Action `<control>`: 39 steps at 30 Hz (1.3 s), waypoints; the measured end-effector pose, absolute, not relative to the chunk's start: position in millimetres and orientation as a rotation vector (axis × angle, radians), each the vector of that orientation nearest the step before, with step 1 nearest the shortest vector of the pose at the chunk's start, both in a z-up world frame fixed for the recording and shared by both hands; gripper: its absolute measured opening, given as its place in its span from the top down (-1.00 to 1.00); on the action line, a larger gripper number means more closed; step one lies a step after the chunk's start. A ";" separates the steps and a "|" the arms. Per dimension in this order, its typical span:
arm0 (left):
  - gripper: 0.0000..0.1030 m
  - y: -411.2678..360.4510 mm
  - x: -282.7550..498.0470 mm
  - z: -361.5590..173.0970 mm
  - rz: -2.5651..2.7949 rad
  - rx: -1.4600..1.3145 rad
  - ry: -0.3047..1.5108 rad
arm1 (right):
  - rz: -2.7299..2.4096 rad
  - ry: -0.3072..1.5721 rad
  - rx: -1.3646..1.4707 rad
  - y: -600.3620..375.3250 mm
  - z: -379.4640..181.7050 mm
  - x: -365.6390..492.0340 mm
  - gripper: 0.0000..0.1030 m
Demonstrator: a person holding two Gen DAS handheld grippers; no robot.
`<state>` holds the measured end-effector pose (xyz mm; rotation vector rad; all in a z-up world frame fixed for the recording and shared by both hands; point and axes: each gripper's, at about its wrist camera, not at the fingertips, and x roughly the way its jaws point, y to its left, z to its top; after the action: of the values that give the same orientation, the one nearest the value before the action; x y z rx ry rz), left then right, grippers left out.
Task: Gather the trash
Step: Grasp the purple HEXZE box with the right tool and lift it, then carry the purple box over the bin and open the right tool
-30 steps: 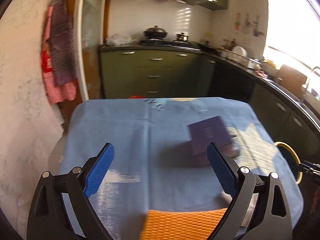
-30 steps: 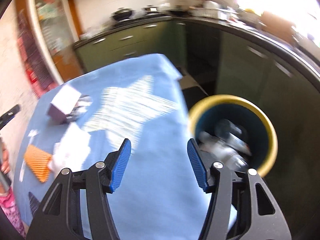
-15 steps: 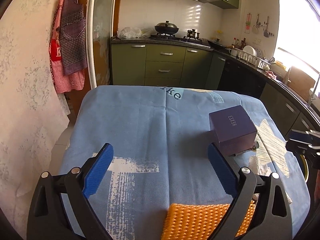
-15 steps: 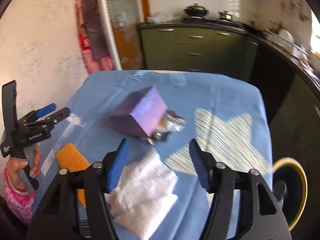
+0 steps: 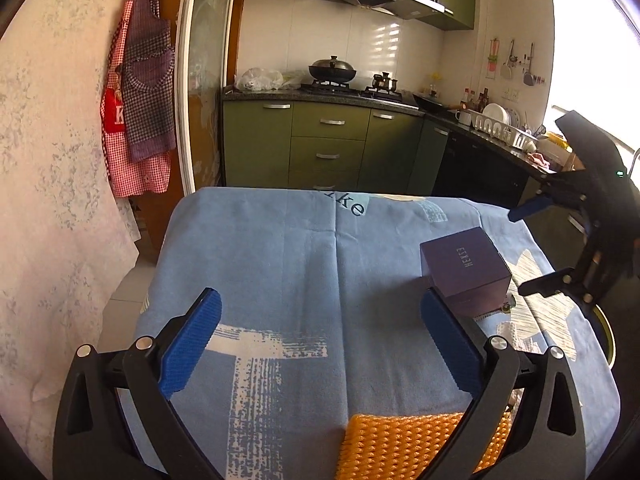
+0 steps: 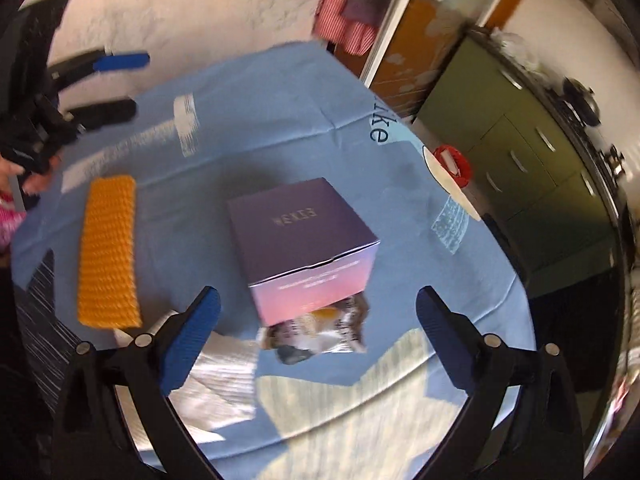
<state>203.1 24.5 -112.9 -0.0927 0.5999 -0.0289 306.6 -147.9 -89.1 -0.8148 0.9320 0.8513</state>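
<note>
My right gripper (image 6: 318,336) hangs steeply over the table, jaws opening wide with nothing pinched; the box (image 6: 304,240) and the wrapper (image 6: 320,332) lie below the gap, so I read this as lining up for one of them, probably the wrapper since it sits closest to the fingertips. The wrapper is tucked partly under the box's near edge, touching it. My left gripper (image 5: 320,344) is also opening, empty, pointed shallowly across the blue cloth (image 5: 280,264), parked rather than working; the box (image 5: 466,272) sits just past its right finger, apart from it. The orange pad (image 6: 108,252) lies flat, well left of the box in the right view and cut off by the bottom edge in the left view. A white tissue (image 6: 216,380) lies just beside the wrapper, half hidden behind my right gripper's left finger. The bin is barely there: only a yellow rim sliver (image 5: 608,340) at the table's right edge in the left view, so I can't see what's inside. The right view is motion-blurred, and the wrapper's print is unreadable. A red thing (image 6: 454,164) beyond the far table edge is too smeared to name. All trash is on the table, none held.
</note>
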 end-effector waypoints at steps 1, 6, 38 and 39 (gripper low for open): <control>-0.91 25.0 203.3 -113.1 -0.026 -0.093 0.598 | 0.865 0.946 -0.841 -145.3 -91.3 310.2 -0.81; -0.91 24.8 206.6 -117.0 -0.024 -0.090 0.618 | 0.952 1.022 -1.058 -114.2 -107.3 313.6 -0.81; -0.91 11.8 205.6 -121.1 -0.095 -0.086 0.639 | 0.854 1.133 -0.958 -142.0 -78.3 290.2 -0.43; -0.91 10.6 205.5 -121.5 -0.098 -0.084 0.640 | 0.837 1.129 -0.937 -151.8 -73.5 284.7 -0.43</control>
<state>205.5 10.6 -121.5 -0.0838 0.6396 -0.0983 284.7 -151.8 -73.5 -0.9367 1.1287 0.8371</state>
